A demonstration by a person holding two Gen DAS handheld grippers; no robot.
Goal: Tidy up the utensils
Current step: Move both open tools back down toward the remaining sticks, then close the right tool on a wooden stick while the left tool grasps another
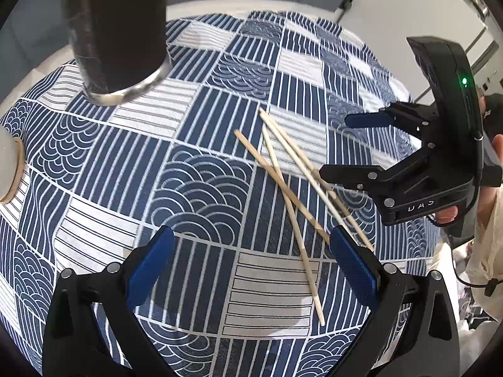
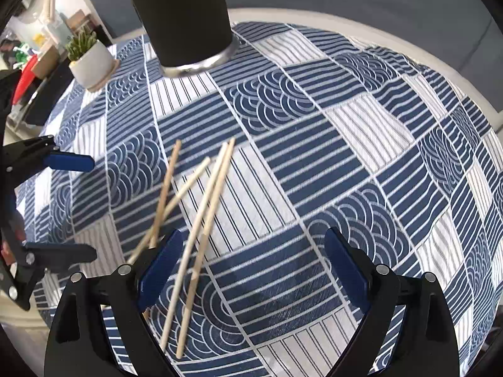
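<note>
Several wooden chopsticks (image 1: 282, 185) lie loosely crossed on the blue-and-white patterned tablecloth (image 1: 195, 185). My left gripper (image 1: 251, 267) is open just above the cloth, its right pad next to the chopsticks' near ends. My right gripper (image 1: 336, 147) hovers open on the far right side of the chopsticks, held by a hand. In the right wrist view the chopsticks (image 2: 204, 235) run past the left pad of my open right gripper (image 2: 253, 267), two of them between its fingers. The left gripper (image 2: 92, 207) stands open at the left. A tall dark cup (image 1: 119, 31) (image 2: 182, 15) stands at the back.
A small plant in a white pot (image 2: 91, 59) on a wooden saucer sits at the table's far left corner; the pot's edge (image 1: 6, 163) shows in the left wrist view. Shelves with clutter lie beyond it. The round table's pale rim (image 2: 440, 62) curves behind.
</note>
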